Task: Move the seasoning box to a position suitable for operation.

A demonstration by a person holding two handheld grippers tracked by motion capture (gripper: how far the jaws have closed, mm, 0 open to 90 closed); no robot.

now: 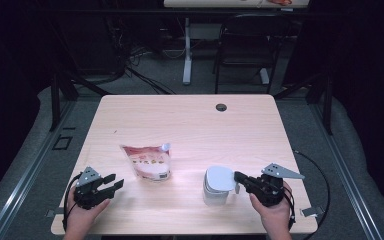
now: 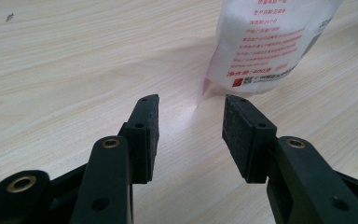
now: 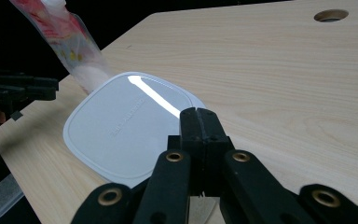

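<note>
A red and white stand-up pouch (image 1: pixel 147 161) (image 2: pixel 265 42) (image 3: pixel 74 42) with a spout stands left of the table's middle. My left gripper (image 1: pixel 115 181) (image 2: pixel 192 100) rests near the front left corner, open and with nothing between its pads, pointing at the pouch's base a short way off. A white lidded container (image 1: pixel 214 194) stands at the front right. My right gripper (image 1: pixel 237 176) (image 3: pixel 198 111) is shut, its tips lying over the near edge of the white lid (image 1: pixel 220 177) (image 3: pixel 126 130). I cannot tell whether the lid is pinched between them.
The light wooden table (image 1: pixel 190 125) has a round cable hole (image 1: pixel 221 107) (image 3: pixel 331 15) near its far edge. Beyond it are a black chair (image 1: pixel 245 45) and another table's white leg (image 1: pixel 187 50). Cables trail off the table's front corners.
</note>
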